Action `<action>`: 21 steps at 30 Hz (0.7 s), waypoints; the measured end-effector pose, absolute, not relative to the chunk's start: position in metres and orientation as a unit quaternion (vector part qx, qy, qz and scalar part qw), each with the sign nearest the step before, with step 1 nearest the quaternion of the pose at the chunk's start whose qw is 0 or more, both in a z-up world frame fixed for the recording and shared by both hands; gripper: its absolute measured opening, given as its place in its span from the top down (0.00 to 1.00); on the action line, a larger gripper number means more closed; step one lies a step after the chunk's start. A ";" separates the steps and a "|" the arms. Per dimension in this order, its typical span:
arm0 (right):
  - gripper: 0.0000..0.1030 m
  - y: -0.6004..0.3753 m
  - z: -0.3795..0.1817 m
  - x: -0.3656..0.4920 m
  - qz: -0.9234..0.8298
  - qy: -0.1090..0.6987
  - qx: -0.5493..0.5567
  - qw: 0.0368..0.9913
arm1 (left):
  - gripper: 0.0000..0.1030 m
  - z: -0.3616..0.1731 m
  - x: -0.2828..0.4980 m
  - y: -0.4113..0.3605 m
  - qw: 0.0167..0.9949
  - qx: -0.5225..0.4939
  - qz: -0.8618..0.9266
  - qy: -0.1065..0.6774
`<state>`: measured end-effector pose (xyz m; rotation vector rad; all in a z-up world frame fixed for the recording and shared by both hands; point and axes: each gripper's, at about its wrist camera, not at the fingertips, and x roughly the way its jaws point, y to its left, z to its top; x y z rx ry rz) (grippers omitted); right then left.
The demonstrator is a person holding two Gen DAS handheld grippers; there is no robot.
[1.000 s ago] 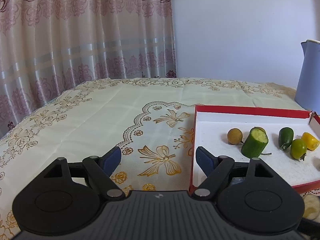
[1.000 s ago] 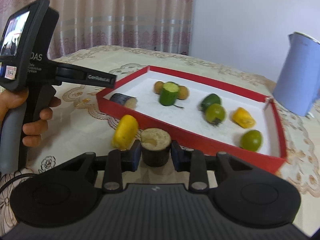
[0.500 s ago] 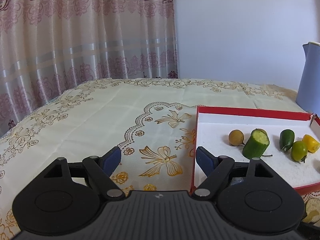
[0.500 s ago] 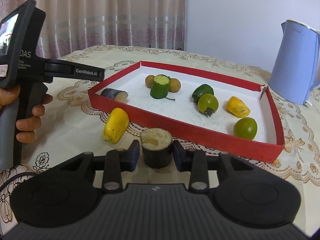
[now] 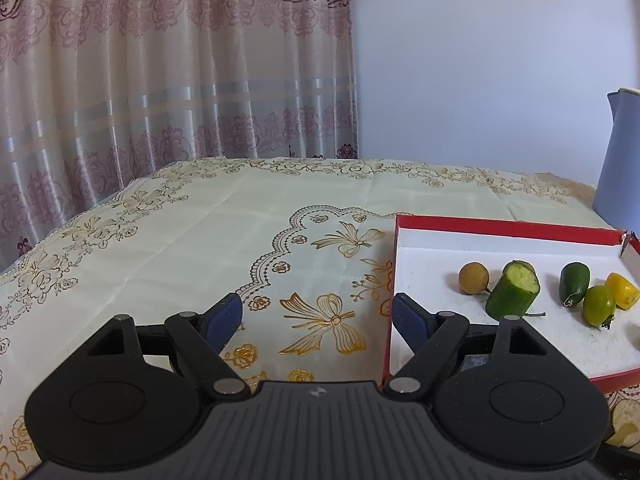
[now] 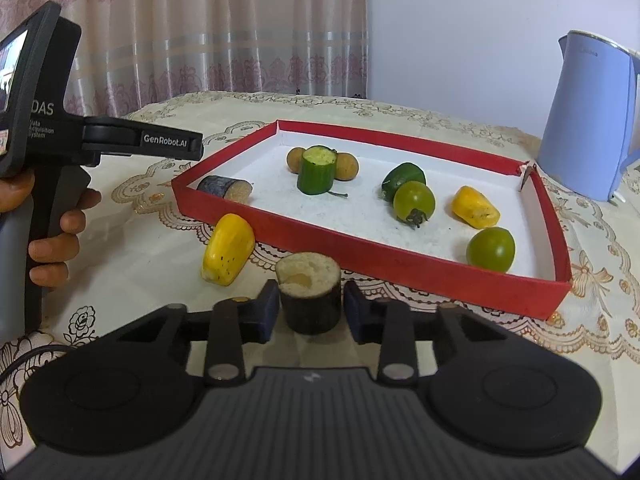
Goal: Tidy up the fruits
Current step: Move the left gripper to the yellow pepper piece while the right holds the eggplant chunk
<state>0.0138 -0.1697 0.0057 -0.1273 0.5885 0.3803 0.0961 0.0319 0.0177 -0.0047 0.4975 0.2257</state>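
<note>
The right gripper (image 6: 310, 307) has its fingers just closing in around the dark eggplant stub (image 6: 310, 298), pads at its sides. The stub stands upright, cut face up, long axis vertical, just outside the near wall of the red tray (image 6: 360, 246). Beside it a yellow piece (image 6: 228, 254) leans toward the tray. The left gripper (image 5: 316, 316) hangs spread wide, holding nothing, at the tray's left edge.
</note>
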 end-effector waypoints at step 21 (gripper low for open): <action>0.70 -0.208 0.005 0.003 0.149 0.278 -0.025 0.949 | 0.21 0.024 0.054 0.010 0.963 -0.009 0.030 0.269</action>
